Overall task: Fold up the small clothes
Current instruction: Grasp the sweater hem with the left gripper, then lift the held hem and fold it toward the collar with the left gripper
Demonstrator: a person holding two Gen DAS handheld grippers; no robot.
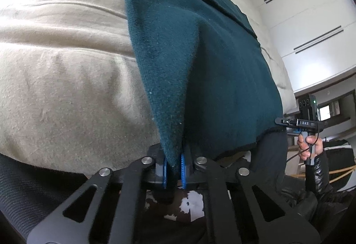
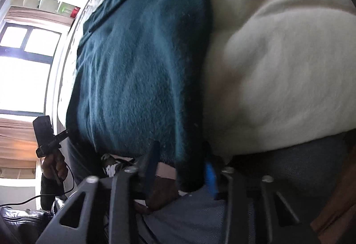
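A: Where is the garment?

B: The teal garment [image 1: 200, 55] lies spread lengthwise on the beige bed cover [image 1: 66, 66], its near hem hanging toward me at 6 o'clock.

A: Your jaws?

B: My left gripper [image 1: 174, 168] is clamped tight on the near left corner; cloth bunches between the blue pads [image 1: 183, 168]. My right gripper [image 2: 181, 168] has the near right corner between its jaws, but blur hides whether the pads press yet.

A: Progress?

B: Early, I judge. Corners are taken or nearly; no new fold across the length is made. Lifting and laying over remain.

A: Containers?

B: None in view.
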